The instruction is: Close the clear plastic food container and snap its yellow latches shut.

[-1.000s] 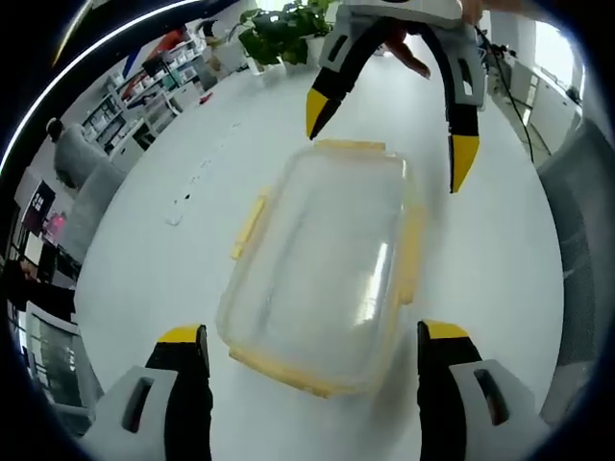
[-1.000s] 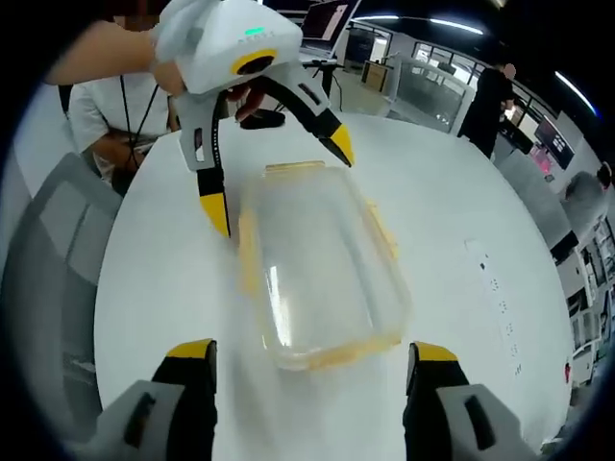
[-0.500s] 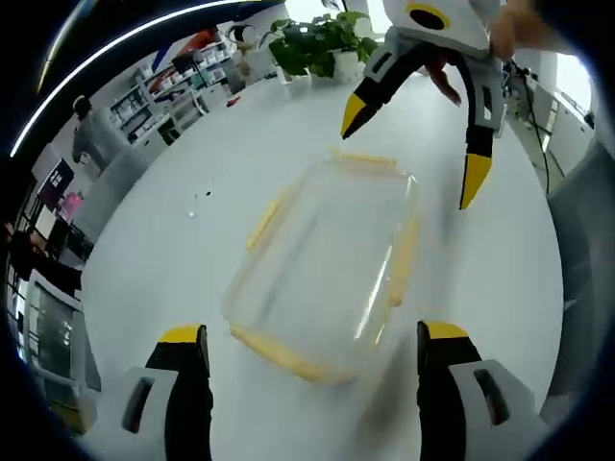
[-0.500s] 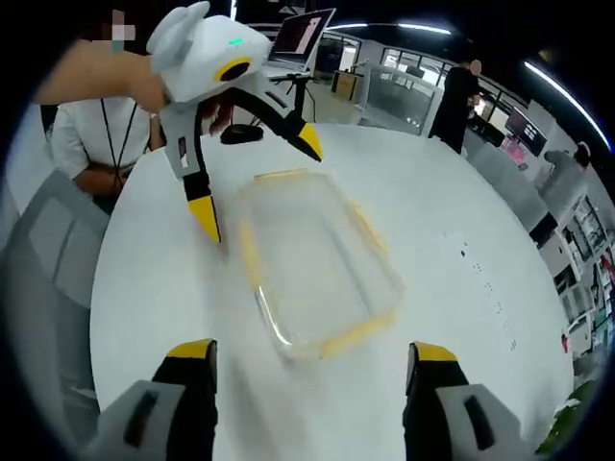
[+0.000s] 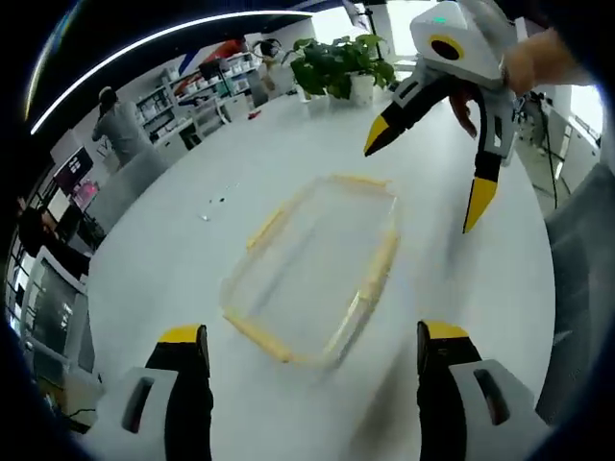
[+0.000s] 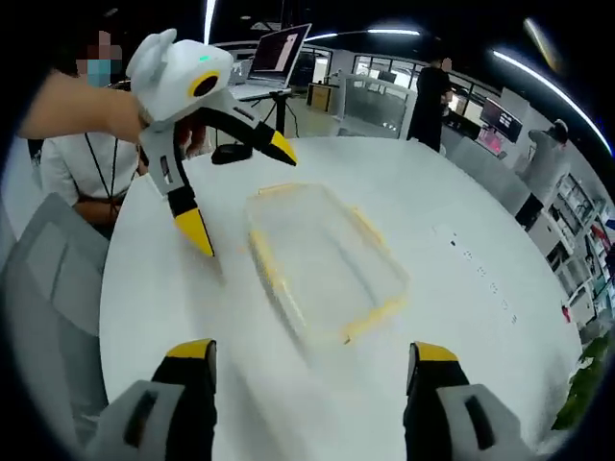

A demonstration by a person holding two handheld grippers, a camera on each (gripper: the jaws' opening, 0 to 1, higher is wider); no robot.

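The clear plastic container (image 5: 317,264) with yellow latches lies flat on the white round table (image 5: 173,259), its lid on top; blur hides how the latches stand. In the left gripper view my left gripper (image 5: 309,336) is open, its yellow tips held above the table on the near side of the container, clear of it. My right gripper (image 5: 428,173) hangs open above the far right corner. In the right gripper view the container (image 6: 322,259) lies ahead of my open right gripper (image 6: 309,351), and the left gripper (image 6: 240,190) hovers open over its far left side.
A potted plant (image 5: 336,62) stands at the table's far edge. Small dark specks (image 5: 216,202) lie left of the container. A laptop (image 6: 279,53), a black object (image 6: 231,154), a seated person (image 6: 86,163) and a grey chair (image 6: 48,288) sit beyond the table.
Both views have pulled up and back, so the container looks smaller and farther off. Both grippers have stayed open and apart from it. The container itself has not visibly moved.
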